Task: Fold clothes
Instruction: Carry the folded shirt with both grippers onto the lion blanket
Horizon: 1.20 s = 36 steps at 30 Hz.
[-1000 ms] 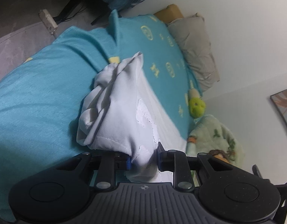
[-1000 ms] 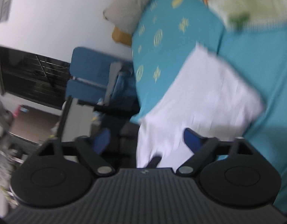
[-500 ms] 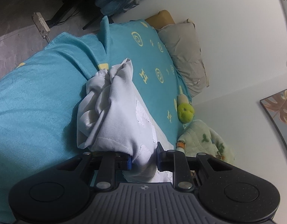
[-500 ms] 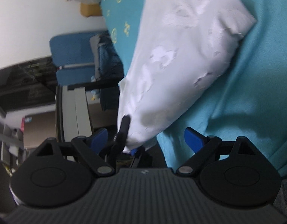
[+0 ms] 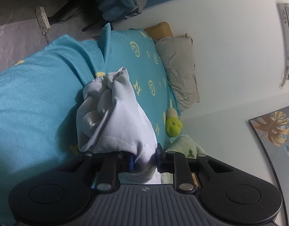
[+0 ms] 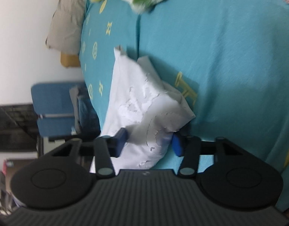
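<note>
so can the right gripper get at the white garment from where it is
Probably yes: the white garment already sits between the right gripper's jaws, which have just been closing on it, with nothing in the way. The left gripper holds another part.

You are in a home bedroom: ahead of your tongs lies a bed under a teal cover (image 5: 35,101) patterned with yellow emblems, a grey pillow (image 5: 179,69) at its far end against the white wall (image 5: 229,52). Right of the left tongs you have a yellow-green soft toy (image 5: 174,125), a framed leaf picture (image 5: 274,130) and a wall air conditioner (image 5: 288,32). Left of the right tongs stands a blue chair (image 6: 54,109).
</note>
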Available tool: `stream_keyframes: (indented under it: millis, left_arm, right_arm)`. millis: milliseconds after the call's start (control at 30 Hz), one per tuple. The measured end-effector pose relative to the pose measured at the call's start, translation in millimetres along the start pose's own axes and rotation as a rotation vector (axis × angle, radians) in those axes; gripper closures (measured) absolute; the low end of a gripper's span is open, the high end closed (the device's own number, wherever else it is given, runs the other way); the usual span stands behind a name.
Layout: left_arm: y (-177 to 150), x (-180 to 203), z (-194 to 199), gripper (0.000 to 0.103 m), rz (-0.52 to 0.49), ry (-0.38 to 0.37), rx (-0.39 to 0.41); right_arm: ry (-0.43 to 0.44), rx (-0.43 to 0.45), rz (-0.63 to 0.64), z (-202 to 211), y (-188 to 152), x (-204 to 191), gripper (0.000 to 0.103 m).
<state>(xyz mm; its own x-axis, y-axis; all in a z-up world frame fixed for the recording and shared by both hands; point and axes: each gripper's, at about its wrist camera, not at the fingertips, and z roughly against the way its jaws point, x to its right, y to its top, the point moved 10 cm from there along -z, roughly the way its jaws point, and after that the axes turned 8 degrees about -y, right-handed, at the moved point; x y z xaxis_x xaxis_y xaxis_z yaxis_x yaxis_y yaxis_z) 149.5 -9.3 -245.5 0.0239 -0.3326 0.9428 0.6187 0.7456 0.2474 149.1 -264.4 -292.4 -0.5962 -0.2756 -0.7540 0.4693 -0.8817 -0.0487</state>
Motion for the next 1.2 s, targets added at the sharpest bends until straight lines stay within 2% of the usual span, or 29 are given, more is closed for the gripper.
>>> stream_keyframes:
  millis: [33,67,167,300,433,533,633,767,900,1067,1200]
  left_arm:
    - [0,1,1,0.081,-0.002,0.002,0.0]
    - [1,2,3,0.081,-0.002,0.004,0.0]
    - [0,13,12,0.082,-0.018,0.007,-0.008]
    - [3,40,32,0.082,-0.002,-0.028,-0.03]
    - [-1,81,50,0.082,0.007,-0.075,-0.073]
    - [-14,124,51,0.082,-0.027,-0.101,-0.125]
    - [-31,171,35,0.082,-0.068,-0.121,-0.174]
    - [-60,240,-8,0.082,-0.177,-0.16,-0.218]
    - [-95,311,-75,0.082,-0.256,-0.225,-0.272]
    - [-154,395,-177,0.082,-0.351,-0.328,-0.314]
    - [-201,434,-258,0.082,-0.401,-0.407,-0.372]
  right_arm:
    - [-0.001,0.0,0.017,1,-2,-2,0.07]
    - [0.005,0.004,0.028,4,-2,-4,0.076]
    - [0.038,0.007,0.036,21,-1,-8,0.082]
    - [0.061,0.031,0.09,56,-11,-21,0.084]
    - [0.113,0.045,0.11,108,-19,-40,0.085]
    - [0.163,0.092,0.114,149,-10,-57,0.085]
    - [0.203,0.143,0.125,189,12,-72,0.085]
    - [0.247,0.204,0.115,237,63,-86,0.085]
    - [0.257,0.3,0.14,282,136,-105,0.085]
    - [0.27,0.469,0.186,346,242,-132,0.085]
    - [0.224,0.617,0.202,385,319,-135,0.085]
